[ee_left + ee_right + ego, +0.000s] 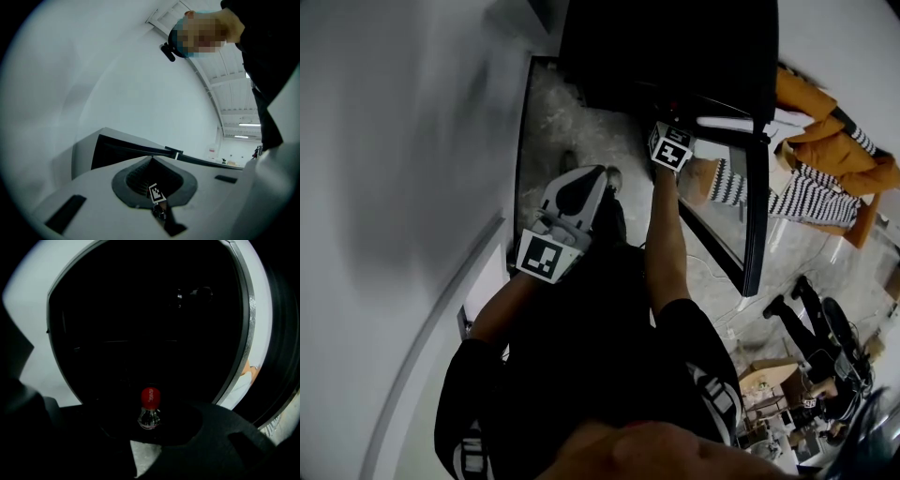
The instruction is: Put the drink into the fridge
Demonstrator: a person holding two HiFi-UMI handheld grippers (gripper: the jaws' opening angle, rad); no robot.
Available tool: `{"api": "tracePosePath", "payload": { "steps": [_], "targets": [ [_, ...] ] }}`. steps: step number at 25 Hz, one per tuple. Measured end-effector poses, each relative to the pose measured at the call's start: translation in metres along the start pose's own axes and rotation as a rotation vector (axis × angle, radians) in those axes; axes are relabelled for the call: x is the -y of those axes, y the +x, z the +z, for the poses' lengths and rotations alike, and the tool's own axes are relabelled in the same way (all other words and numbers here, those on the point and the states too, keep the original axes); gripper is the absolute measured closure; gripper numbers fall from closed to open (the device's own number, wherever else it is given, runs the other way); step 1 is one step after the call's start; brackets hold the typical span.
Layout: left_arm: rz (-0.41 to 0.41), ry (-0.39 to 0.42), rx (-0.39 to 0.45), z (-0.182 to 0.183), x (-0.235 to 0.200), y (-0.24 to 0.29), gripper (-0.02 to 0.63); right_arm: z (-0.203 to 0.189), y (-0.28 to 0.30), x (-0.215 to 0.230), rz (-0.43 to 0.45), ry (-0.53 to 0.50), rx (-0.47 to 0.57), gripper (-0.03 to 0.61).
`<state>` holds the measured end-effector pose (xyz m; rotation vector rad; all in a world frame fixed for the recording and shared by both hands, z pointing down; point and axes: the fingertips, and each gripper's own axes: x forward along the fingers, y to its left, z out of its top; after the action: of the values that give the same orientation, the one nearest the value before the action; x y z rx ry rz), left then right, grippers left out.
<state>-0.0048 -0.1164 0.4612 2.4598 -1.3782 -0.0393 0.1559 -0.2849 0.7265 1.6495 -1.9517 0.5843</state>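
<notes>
At the dark fridge point(131, 324), right tool point(149, 423) clamps clear, red-capped drink point(150, 399)

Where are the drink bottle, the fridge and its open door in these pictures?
drink bottle point(149, 415): right gripper view, on its clear neck.
fridge point(675, 47): head view, on its dark top.
fridge door point(757, 206): head view, on the open door's dark edge.
</notes>
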Motion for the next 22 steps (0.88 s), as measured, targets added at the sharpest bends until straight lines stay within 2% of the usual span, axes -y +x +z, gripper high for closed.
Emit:
{"api": "tracePosePath", "payload": {
  "steps": [22],
  "targets": [
    [-0.004,-0.004,-0.001,-0.005,-0.005,0.014,0.609,-0.028,0.045,0.023,-0.077,0.053,0.002,0.459]
  ]
}}
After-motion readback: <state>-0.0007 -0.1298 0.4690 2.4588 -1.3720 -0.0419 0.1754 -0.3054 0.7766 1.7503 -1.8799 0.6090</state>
